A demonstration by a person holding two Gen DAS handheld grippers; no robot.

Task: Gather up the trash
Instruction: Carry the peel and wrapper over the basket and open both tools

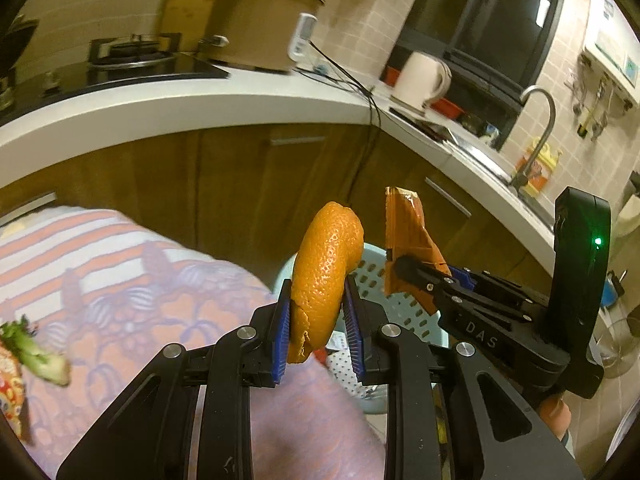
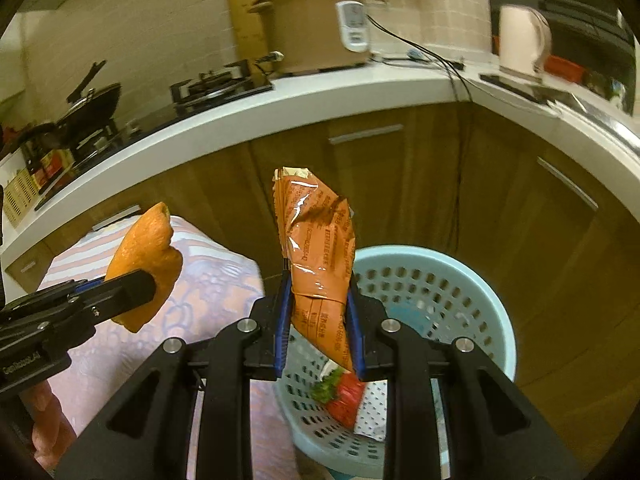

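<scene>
A pale blue perforated plastic waste basket [image 2: 472, 280] is standing on the floor beside a tabletop covered in a pink-and-orange patterned cloth [image 1: 132, 280], and it is already holding scraps, among them something red and green. Above the basket's near rim, a crinkled orange foil snack wrapper [image 2: 320, 264] is being pinched upright by the right claw [image 2: 319, 322]. To the left of the basket, over the cloth's edge, a curled strip of orange peel [image 1: 324, 272] is being clamped by the left claw [image 1: 316, 320]. A green vegetable stub [image 1: 40, 356] is lying on the cloth, well away from the basket. If released now, the peel is judged likely to miss the basket and drop onto the cloth or floor. The light wrapper could be deflected past the rim.
</scene>
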